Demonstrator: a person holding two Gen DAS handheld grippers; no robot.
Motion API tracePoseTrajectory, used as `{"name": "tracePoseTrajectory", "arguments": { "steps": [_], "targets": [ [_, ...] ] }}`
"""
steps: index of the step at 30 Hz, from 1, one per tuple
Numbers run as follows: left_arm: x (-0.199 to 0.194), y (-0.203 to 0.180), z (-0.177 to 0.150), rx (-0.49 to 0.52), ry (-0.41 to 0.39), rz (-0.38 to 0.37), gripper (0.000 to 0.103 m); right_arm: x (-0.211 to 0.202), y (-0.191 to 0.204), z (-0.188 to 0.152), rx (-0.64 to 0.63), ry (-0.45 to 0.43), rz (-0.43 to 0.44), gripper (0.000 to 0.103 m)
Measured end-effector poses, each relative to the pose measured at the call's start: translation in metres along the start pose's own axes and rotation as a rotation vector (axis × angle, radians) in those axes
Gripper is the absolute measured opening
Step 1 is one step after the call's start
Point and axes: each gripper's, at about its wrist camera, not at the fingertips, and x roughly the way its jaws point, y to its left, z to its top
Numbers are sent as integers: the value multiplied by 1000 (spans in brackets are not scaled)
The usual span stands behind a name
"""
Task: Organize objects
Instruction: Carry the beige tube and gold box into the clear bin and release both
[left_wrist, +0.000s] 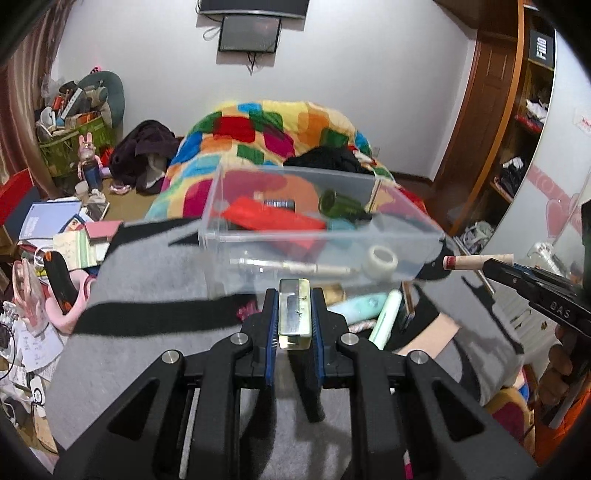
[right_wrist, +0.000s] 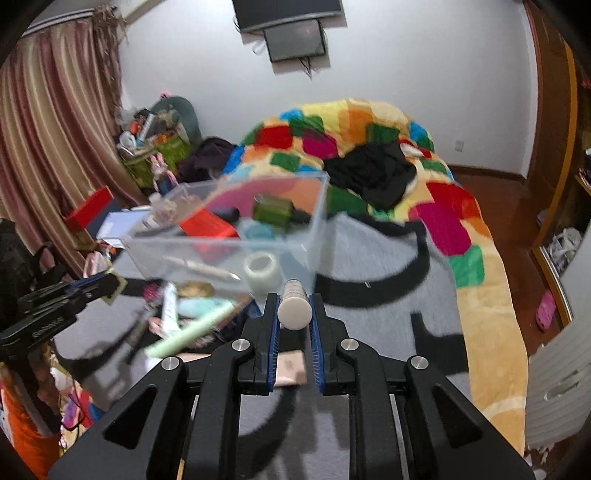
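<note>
Two grippers, both clamped on something. Left gripper (left_wrist: 294, 314), seen from its own camera: pads (left_wrist: 272, 314) pressed against a small clear yellowish rectangular block (left_wrist: 294, 314), held lengthwise between the jaws, raised above the grey-and-black blanket (left_wrist: 147, 295). Right gripper (right_wrist: 294, 314), from its own camera: jaws narrow around a cream tube with a flat round cap (right_wrist: 294, 312), cap end toward the lens, body pointing away toward the box. Same tube also visible at 3 o'clock in the left view, sticking out of the other tool's tip with a dark red band near its far end.

Clear plastic box (left_wrist: 388, 254) at 12 o'clock of both grippers, resting on the blanket. Inside: red flat case (left_wrist: 273, 218), dark green bottle (left_wrist: 341, 206) lying on its side, roll of clear tape (left_wrist: 382, 260) toward the near right corner, slim white pen (left_wrist: 295, 266) along the near wall, something teal (left_wrist: 341, 225) beside the bottle.

Loose items just outside the near wall: mint-green tube (left_wrist: 354, 308), pale green tube (left_wrist: 388, 317) tilted beside it, more bits too blurred to name.

Multicoloured patchwork quilt (right_wrist: 461, 221) heaped beyond the box, black garment (right_wrist: 373, 173) on top. Cluttered papers and books (left_wrist: 48, 221) at 9 o'clock in the left view.
</note>
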Motion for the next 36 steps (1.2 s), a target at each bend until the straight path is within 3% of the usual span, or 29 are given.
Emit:
{"name": "tracePoseTrajectory", "arguments": {
  "steps": [13,27,36],
  "targets": [
    [3,15,48,-42,-79,38,16,4,38,42,-48,-90,63,14],
    [67,27,70,-52,26,113,16,88,41,53,-16,61,149,14],
    [80,17,65,-40,71,76,16,96,24,51,-12,85,99,14]
  ]
}}
